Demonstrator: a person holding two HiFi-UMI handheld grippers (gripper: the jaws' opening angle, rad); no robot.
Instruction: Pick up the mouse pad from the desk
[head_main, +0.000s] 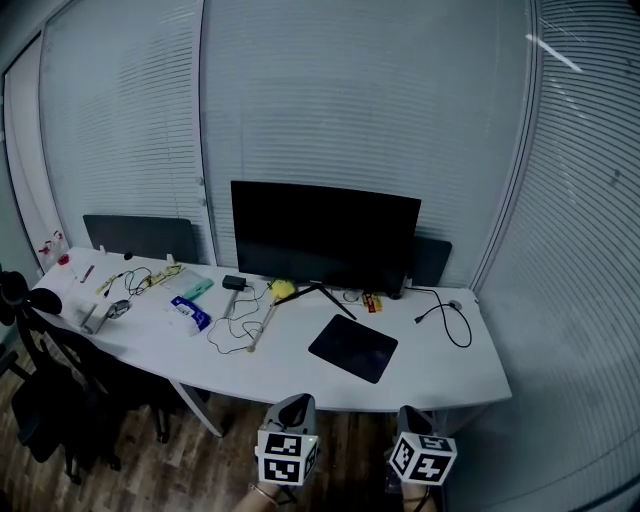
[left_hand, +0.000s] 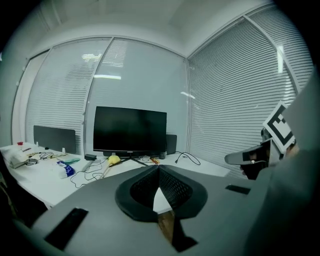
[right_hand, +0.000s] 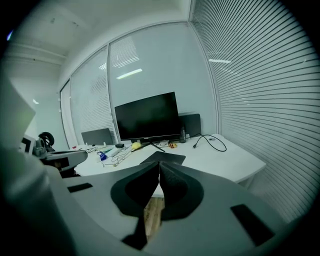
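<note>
1. Mouse pad (head_main: 353, 347) lies flat near the desk's (head_main: 440, 375) front edge, right of centre, before the monitor (head_main: 325, 238).
2. Left gripper (left_hand: 159, 172): jaws together, empty; short of the front edge.
3. Right gripper (right_hand: 159, 167): jaws together, empty; beside the left.

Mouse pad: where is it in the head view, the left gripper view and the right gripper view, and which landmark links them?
Head view: mouse pad, right of centre, in front of the monitor.
Left gripper view: not seen; the left hand-held gripper hides that spot.
Right gripper view: mouse pad at centre, just above the jaw tips.
Shared landmark: the monitor, in all three.
</note>
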